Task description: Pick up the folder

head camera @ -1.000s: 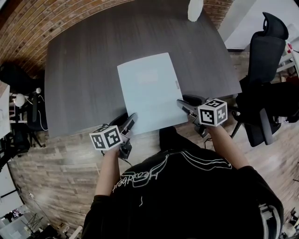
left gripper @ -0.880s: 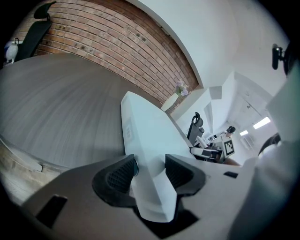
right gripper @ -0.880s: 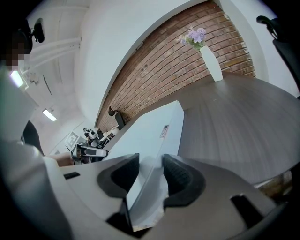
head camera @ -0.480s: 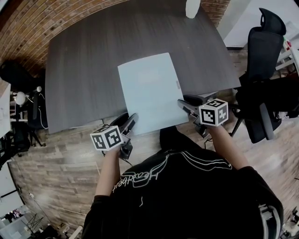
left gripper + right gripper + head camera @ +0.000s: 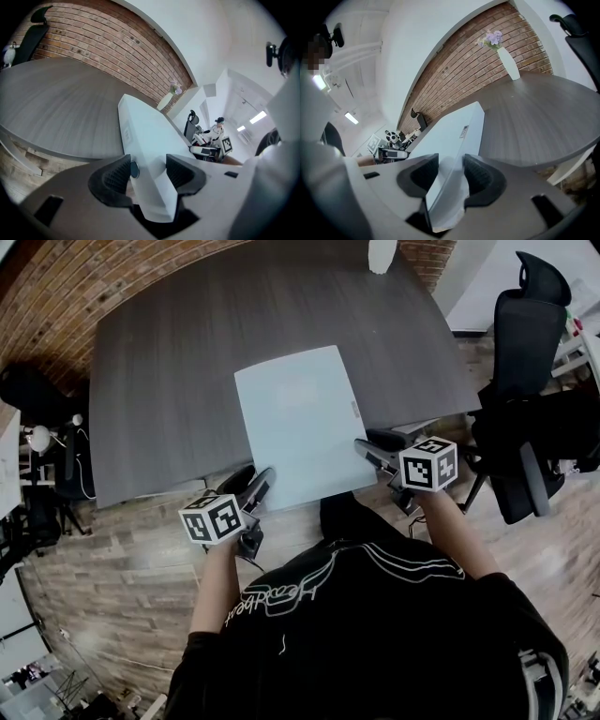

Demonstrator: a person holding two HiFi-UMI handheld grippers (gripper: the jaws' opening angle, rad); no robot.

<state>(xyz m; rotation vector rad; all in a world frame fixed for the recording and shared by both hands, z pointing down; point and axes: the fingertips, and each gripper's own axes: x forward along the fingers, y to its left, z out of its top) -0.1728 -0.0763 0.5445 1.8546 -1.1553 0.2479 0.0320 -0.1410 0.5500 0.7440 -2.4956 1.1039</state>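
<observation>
A pale blue folder point(image 5: 300, 423) lies flat on the dark grey table point(image 5: 169, 362), its near edge hanging over the table's front edge. My left gripper point(image 5: 262, 479) is at the folder's near left corner, my right gripper point(image 5: 367, 446) at its near right corner. In the left gripper view the folder point(image 5: 145, 136) fills the gap of the left gripper point(image 5: 147, 171), and both pads touch it. The right gripper view shows the folder point(image 5: 450, 136) wedged the same way in the right gripper point(image 5: 450, 171), whose jaws have just eased open slightly.
A white vase point(image 5: 380, 254) with flowers stands at the table's far edge. A black office chair point(image 5: 530, 352) sits to the right of the table, close to my right arm. Wood floor lies below the table's front edge. A brick wall point(image 5: 487, 61) runs behind.
Nothing has visibly moved: the folder lies in the same place and both grippers stay at its near corners.
</observation>
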